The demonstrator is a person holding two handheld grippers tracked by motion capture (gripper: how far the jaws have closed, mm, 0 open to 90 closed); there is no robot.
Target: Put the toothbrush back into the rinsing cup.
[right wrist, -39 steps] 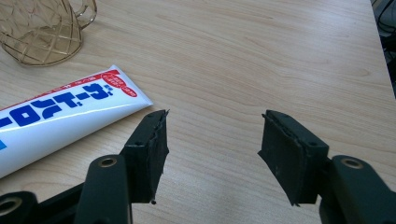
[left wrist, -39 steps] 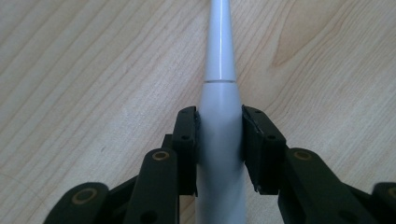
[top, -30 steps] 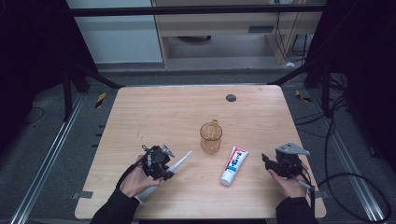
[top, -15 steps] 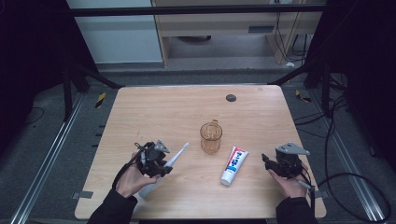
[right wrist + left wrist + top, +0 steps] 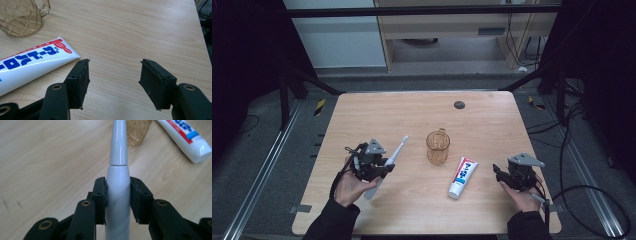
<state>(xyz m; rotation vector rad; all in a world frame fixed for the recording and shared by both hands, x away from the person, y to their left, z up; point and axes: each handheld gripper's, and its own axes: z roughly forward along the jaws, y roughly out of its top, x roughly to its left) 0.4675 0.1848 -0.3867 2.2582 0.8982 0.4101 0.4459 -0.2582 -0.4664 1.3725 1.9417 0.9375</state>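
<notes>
Two grippers work: the left gripper [image 5: 384,167], fingers clamped on the toothbrush [image 5: 118,195], lifts it off the surface [image 5: 362,115] left of the cup [image 5: 437,147]. Right gripper [image 5: 113,82] gapes empty near the toothpaste [image 5: 463,176]. Next: probably tip the brush into the cup.

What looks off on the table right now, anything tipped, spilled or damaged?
Nothing stands out. The amber cup stands upright with no spill around it, the toothpaste tube lies flat and capped beside it, and the left gripper holds the white toothbrush squarely. The right gripper is open above bare table.
</notes>
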